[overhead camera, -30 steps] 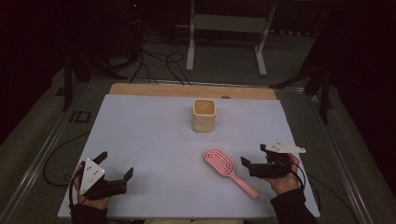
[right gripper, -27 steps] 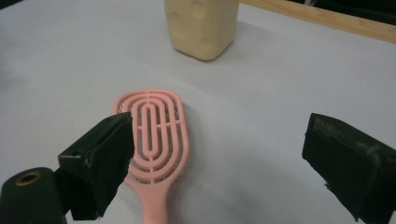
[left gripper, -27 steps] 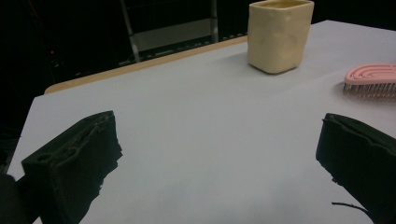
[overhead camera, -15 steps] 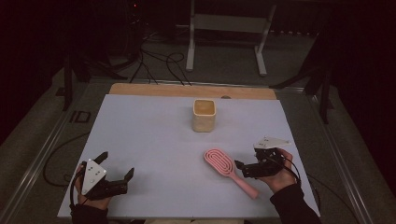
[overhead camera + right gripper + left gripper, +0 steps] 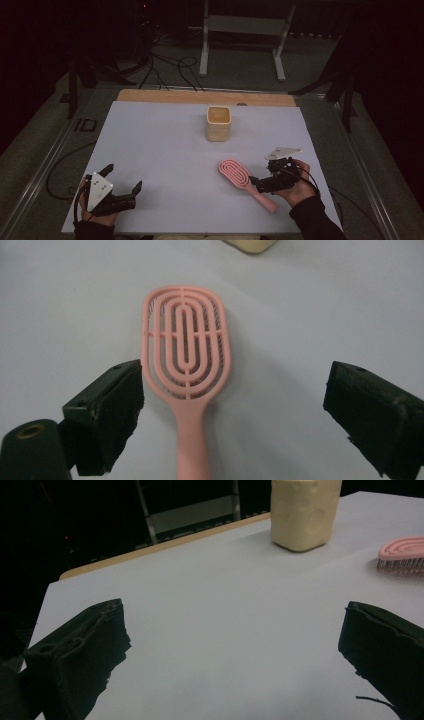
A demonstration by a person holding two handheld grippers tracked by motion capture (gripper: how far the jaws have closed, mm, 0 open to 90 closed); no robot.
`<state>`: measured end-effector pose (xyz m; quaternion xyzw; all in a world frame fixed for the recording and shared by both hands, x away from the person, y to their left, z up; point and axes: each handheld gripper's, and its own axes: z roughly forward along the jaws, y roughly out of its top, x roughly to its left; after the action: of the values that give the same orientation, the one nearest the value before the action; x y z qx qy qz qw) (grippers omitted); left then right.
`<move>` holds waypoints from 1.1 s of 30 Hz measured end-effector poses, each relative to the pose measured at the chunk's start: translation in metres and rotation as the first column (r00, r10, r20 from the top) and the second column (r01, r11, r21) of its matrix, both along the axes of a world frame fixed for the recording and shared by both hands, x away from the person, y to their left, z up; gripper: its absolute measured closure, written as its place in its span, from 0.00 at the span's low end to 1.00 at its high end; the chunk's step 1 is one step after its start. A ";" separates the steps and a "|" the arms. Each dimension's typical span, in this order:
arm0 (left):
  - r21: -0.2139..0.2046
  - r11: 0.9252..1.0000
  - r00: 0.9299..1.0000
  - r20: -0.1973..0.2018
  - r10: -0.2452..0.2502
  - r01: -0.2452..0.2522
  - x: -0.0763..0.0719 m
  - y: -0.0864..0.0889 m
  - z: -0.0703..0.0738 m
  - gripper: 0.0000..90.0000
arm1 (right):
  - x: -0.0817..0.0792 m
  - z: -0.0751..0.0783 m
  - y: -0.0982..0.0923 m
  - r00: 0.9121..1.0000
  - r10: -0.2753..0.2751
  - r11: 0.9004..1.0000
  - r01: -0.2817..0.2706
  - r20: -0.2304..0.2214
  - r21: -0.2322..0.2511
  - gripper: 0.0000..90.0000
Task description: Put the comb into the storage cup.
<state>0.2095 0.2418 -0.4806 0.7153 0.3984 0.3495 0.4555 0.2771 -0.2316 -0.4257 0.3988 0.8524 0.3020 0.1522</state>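
Observation:
A pink vented hairbrush (image 5: pixel 235 174) lies flat on the white table sheet (image 5: pixel 160 145), its handle pointing to the near right. My right gripper (image 5: pixel 261 179) is open just over that handle. In the right gripper view the hairbrush (image 5: pixel 185 345) runs up between the two jaws, its handle nearer the left one; my right gripper (image 5: pixel 235 390) touches nothing. My left gripper (image 5: pixel 122 178) rests open at the near left corner. In the left gripper view my left gripper (image 5: pixel 235 625) has only bare sheet between its jaws. A beige square cup (image 5: pixel 218 123) stands upright at the far middle.
The cup (image 5: pixel 304 512) and the brush's head (image 5: pixel 402 555) appear far off in the left gripper view. A wooden table edge (image 5: pixel 200 96) borders the sheet at the back. Beyond it are a white metal stand (image 5: pixel 242 30) and floor cables (image 5: pixel 165 65).
My right gripper has moved left and down from beside the brush to over its handle, jaws still apart. The left gripper, brush and cup have stayed where they were.

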 end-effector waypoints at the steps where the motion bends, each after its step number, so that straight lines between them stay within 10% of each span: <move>1: 0.000 1.000 1.000 0.000 0.000 0.000 0.000 0.000 0.000 0.00 | 0.000 0.000 0.000 1.000 0.000 1.000 0.000 0.000 0.000 0.10; 33: 0.022 1.000 1.000 -0.005 -0.003 0.003 0.001 -0.005 -0.003 0.00 | 0.008 -0.014 0.025 0.992 0.062 0.988 -0.076 -0.106 -0.132 0.11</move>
<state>0.2101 0.2371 -0.4833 0.7219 0.3945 0.3515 0.4469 0.2848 -0.2062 -0.4395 0.3725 0.8910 0.2276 0.1250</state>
